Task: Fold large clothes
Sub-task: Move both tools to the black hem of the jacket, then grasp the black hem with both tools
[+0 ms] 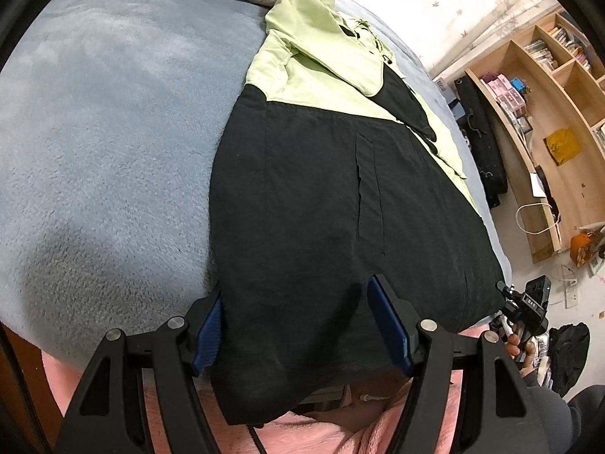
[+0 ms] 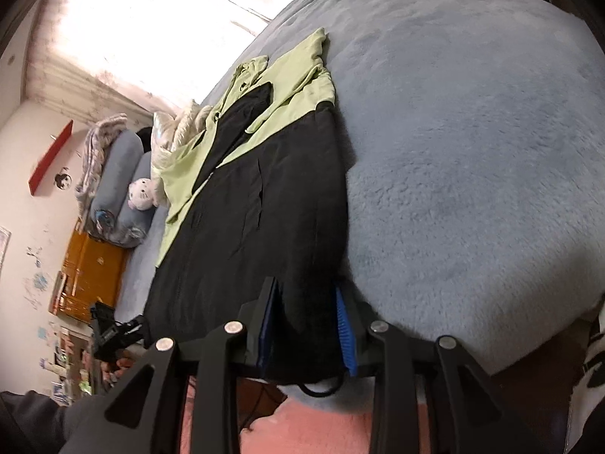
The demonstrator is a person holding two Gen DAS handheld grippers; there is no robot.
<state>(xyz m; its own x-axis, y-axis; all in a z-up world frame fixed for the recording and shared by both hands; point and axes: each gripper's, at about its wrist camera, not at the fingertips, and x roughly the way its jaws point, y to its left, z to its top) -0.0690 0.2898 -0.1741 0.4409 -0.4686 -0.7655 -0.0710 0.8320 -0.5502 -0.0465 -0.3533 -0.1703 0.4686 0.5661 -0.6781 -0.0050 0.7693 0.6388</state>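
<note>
Two tools straddle the hem of the black-and-green jacket (image 1: 321, 174) lying flat on the blue bed (image 1: 106, 121), lower centre: left tool (image 1: 306, 333) wide, unclamped; right tool (image 2: 307, 325) narrower, pads apparently gripping, likely ready to lift the hem for folding.
</note>
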